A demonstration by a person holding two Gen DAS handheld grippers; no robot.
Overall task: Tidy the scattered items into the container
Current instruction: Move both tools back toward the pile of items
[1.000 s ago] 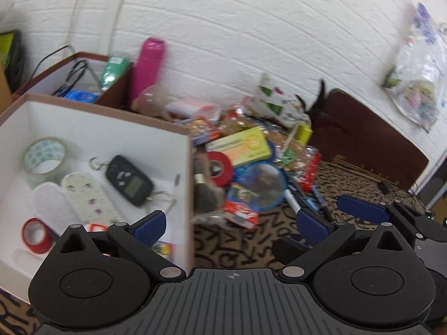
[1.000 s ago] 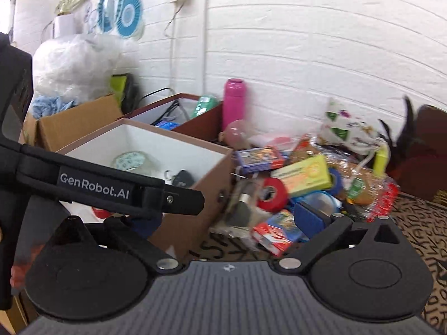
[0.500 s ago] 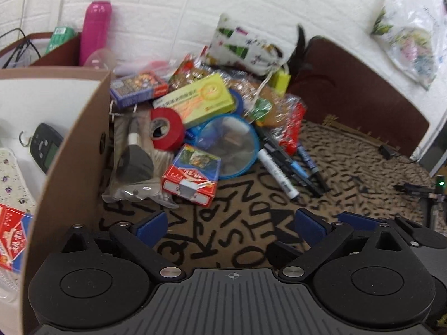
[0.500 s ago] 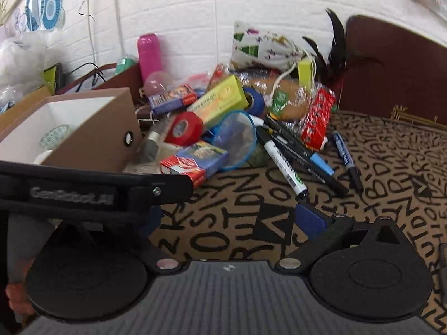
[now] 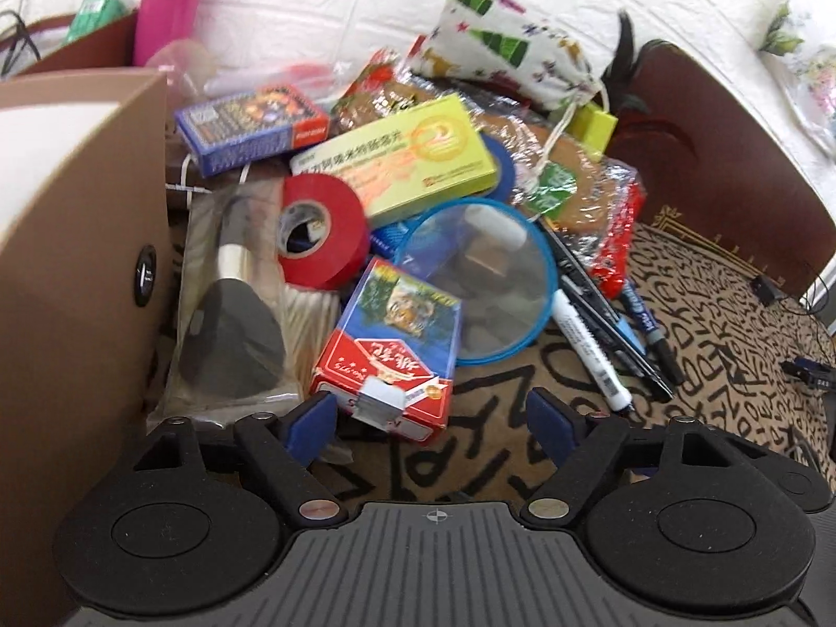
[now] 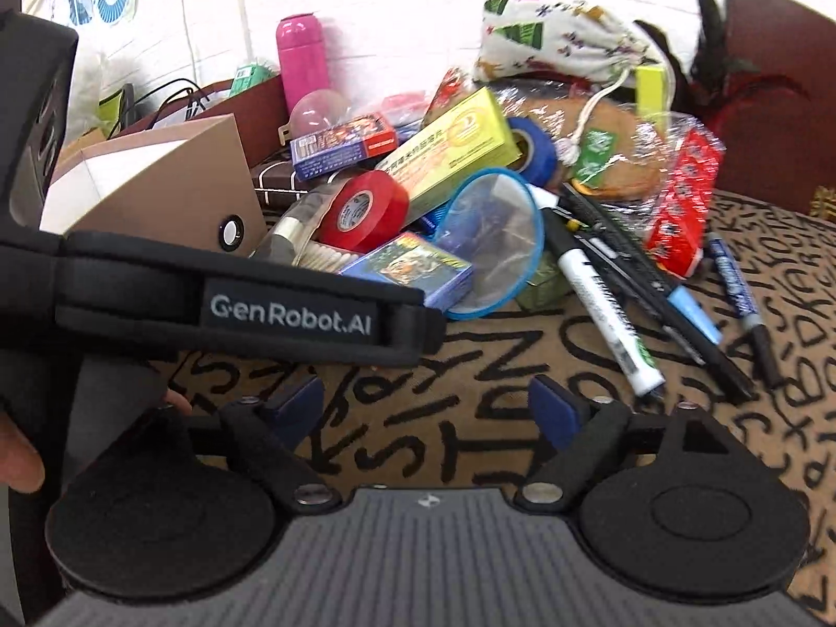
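A brown box with a white inside (image 5: 78,219) stands at the left; it also shows in the right wrist view (image 6: 157,193). A pile of items lies beside it: a red and blue card pack (image 5: 392,350), red tape roll (image 5: 324,230), yellow-green carton (image 5: 402,157), blue-rimmed round lid (image 5: 486,282), bagged brush (image 5: 230,313) and markers (image 5: 590,339). My left gripper (image 5: 433,415) is open and empty, just in front of the card pack. My right gripper (image 6: 428,407) is open and empty above the patterned cloth, short of the markers (image 6: 606,308).
A pink bottle (image 5: 167,0) and a second brown box (image 6: 230,104) stand by the white brick wall. A patterned drawstring bag (image 5: 507,47) and wrapped snacks (image 5: 575,177) lie behind the pile. A dark brown chair back (image 5: 731,167) is at the right. The left gripper's strap (image 6: 235,308) crosses the right wrist view.
Both grippers have swung from over the box to the right and moved down closer to the pile. The card pack now lies just ahead of the left fingers. Both stay open.
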